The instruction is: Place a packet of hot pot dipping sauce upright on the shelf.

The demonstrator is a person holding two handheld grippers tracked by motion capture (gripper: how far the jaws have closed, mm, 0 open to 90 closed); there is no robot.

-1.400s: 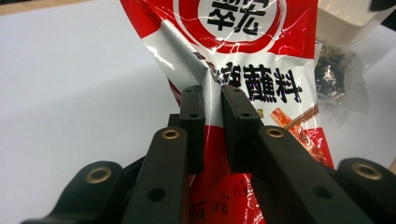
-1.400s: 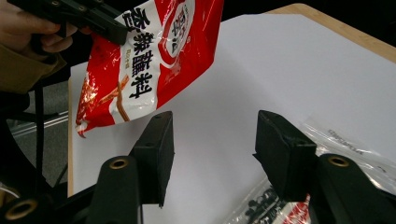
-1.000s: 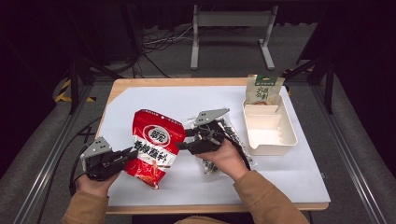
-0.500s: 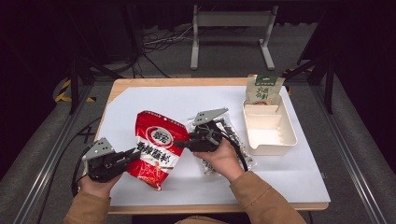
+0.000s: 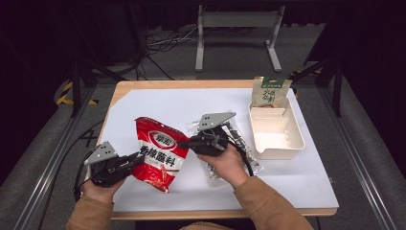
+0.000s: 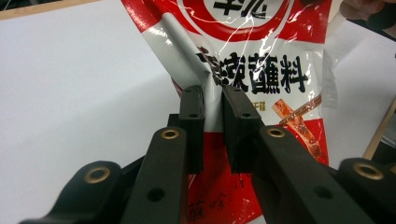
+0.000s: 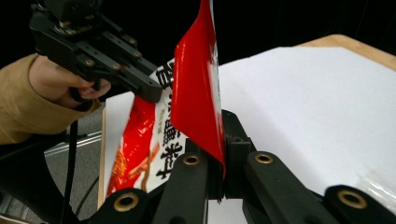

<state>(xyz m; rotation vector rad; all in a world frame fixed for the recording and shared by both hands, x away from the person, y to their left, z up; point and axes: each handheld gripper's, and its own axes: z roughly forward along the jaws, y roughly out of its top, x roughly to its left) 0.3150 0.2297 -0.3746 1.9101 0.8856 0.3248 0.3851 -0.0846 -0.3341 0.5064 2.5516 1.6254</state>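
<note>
1. The red seasoning bag (image 5: pixel 159 154) is held up off the white table sheet (image 5: pixel 143 103), near the front edge.
2. The left gripper (image 5: pixel 128 161) is clamped on its lower left edge.
3. The right gripper (image 5: pixel 187 142) has just been closing; its jaws now pinch the right edge.
4. Both grips look set; next, probably pull apart evenly to tear it open.

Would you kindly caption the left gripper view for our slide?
Left gripper clamps the edge of a red seasoning bag above the white table cover.
</note>
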